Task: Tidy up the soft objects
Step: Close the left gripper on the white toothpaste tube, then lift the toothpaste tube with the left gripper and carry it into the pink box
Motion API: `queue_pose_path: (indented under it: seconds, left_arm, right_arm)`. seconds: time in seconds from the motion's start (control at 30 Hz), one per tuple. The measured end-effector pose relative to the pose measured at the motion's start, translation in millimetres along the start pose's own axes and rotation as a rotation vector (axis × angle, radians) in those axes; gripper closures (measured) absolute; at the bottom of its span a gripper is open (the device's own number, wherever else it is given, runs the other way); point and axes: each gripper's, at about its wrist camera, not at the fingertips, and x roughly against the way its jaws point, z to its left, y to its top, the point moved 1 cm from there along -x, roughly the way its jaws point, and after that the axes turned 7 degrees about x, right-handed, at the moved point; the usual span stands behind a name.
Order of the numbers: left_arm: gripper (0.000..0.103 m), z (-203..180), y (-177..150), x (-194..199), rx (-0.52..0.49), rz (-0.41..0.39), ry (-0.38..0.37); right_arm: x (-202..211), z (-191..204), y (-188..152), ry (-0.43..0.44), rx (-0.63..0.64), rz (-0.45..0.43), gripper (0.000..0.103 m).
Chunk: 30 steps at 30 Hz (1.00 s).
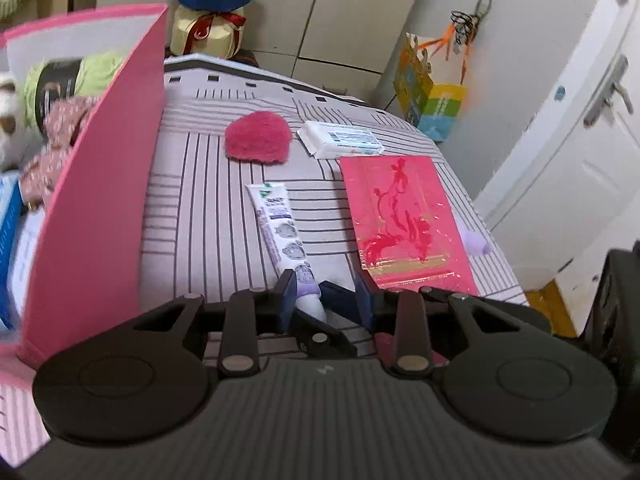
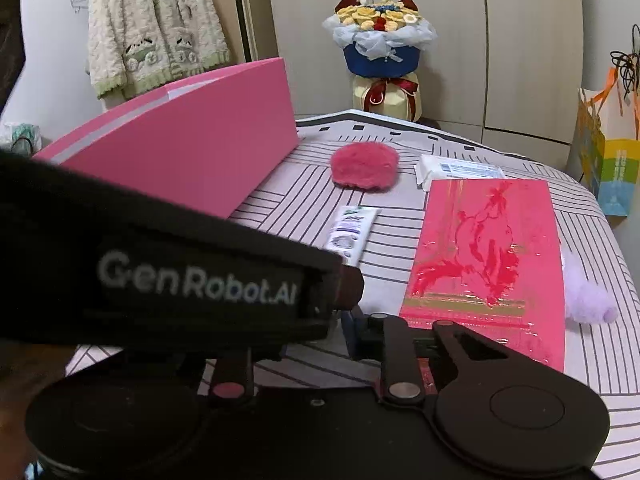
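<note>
A striped bedsheet [image 1: 192, 184] is filling the view. The left gripper [image 1: 326, 294], tilting downward at six o'clock, is pinching one cream tube [image 1: 280, 232] at its cap. The right gripper [image 2: 352, 320], half hidden behind the left one's body, is closed, gripping nothing visible. One pink fluffy pad [image 1: 258, 136] is lying at twelve o'clock, beside one wipes pack [image 1: 340, 138] and one red envelope [image 1: 404, 216]; the pink box [image 1: 100, 200] is cut off at nine.

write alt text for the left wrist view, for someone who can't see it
The left gripper is shut on the cap end of a white tube lying on a striped bedspread. Beyond it lie a pink fuzzy pad, a white wipes pack and a red packet; a pink box stands left.
</note>
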Motion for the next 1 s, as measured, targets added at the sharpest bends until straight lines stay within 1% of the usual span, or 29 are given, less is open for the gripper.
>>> queue_pose_path:
  seconds: [0.07,0.17,0.27,0.3,0.4,0.57,0.73,0.83,0.87,1.0]
  left_arm:
    - [0.072,4,-3,-1,0.036,-0.015,-0.003]
    - [0.072,9,-8,-1,0.076,-0.034,-0.015]
    - [0.072,14,-12,-2,0.107,-0.041,-0.013]
    - [0.07,16,-14,-4,0.112,-0.034,-0.01]
    - [0.07,21,-19,-7,0.129,-0.019,-0.016]
    - [0.068,20,-23,-7,0.124,-0.028,-0.019]
    - [0.07,25,-23,-7,0.172,-0.013,-0.031]
    - [0.074,28,-21,-7,0.174,-0.003,-0.035]
    - [0.077,29,-21,-7,0.172,-0.002,-0.031]
    - [0.078,30,-22,-6,0.163,-0.004,-0.033]
  right_arm:
    - [4,0,-3,-0.001,-0.004,-0.006,0.077]
    - [15,0,-10,0.026,-0.039,-0.016,0.077]
    - [28,4,-21,0.022,-0.065,-0.021,0.077]
    - [30,5,-23,0.024,-0.077,-0.022,0.077]
    - [40,7,-33,0.042,-0.112,-0.026,0.077]
    - [44,9,-37,0.069,-0.14,-0.03,0.077]
    - [39,10,-36,0.059,-0.116,-0.041,0.077]
    - [40,14,-37,0.042,-0.077,-0.045,0.076]
    - [40,15,-36,0.035,-0.066,-0.046,0.076]
    - [34,22,-32,-0.004,0.001,-0.043,0.075]
